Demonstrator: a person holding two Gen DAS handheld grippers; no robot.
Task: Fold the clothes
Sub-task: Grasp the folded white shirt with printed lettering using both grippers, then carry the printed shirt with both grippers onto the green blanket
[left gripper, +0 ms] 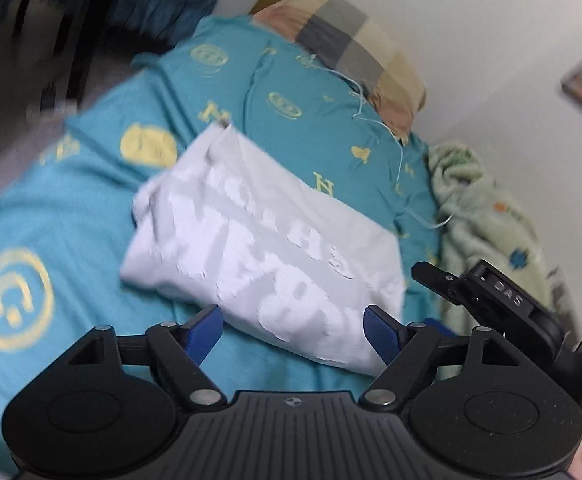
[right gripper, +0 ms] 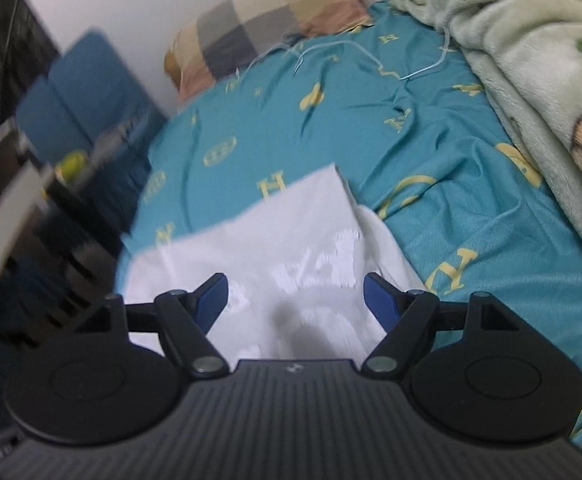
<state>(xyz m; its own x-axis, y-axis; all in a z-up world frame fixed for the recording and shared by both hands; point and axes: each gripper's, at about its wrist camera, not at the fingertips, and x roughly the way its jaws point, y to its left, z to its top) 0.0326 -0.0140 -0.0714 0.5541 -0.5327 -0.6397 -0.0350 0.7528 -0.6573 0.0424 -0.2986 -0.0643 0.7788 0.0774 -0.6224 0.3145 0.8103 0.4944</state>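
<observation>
1. Lay folded on the teal bed sheet (left gripper: 71, 208), near the middle of the bed: a white garment (left gripper: 263, 264) with pale raised lettering, smeared by motion blur and unreadable.
2. Seen from the right wrist view as the same white garment (right gripper: 291, 240), its near part cut off behind the tool body; a dim grey shadow across its lower middle.
3. Left tongs (left gripper: 293, 330) stood wide apart just above the garment's near edge; blue fingertips (left gripper: 205, 330) clear of the cloth, nothing pinched between them.
4. Right tongs (right gripper: 295, 300) likewise spread wide over the garment, blue pads (right gripper: 379, 300) either side of the lettering, gripping nothing.
5. Beyond the garment, at the head of the bed against the white wall: a checked pillow (right gripper: 267, 12) in tan, grey and pink.
6. Between garment and pillow, a thin pale cord (right gripper: 355, 50) looped on the sheet; both ends hard to trace.
7. Right of the garment, along the wall: a pale green fleece blanket (right gripper: 531, 60), run off the frame edge.
8. In the left wrist view, right of the garment's near corner: part of the other black tool (left gripper: 495, 296), mostly cropped.
9. Left of the garment, past the bed's edge: dark, blurred furniture and a blue shape (right gripper: 87, 92), not identifiable.
</observation>
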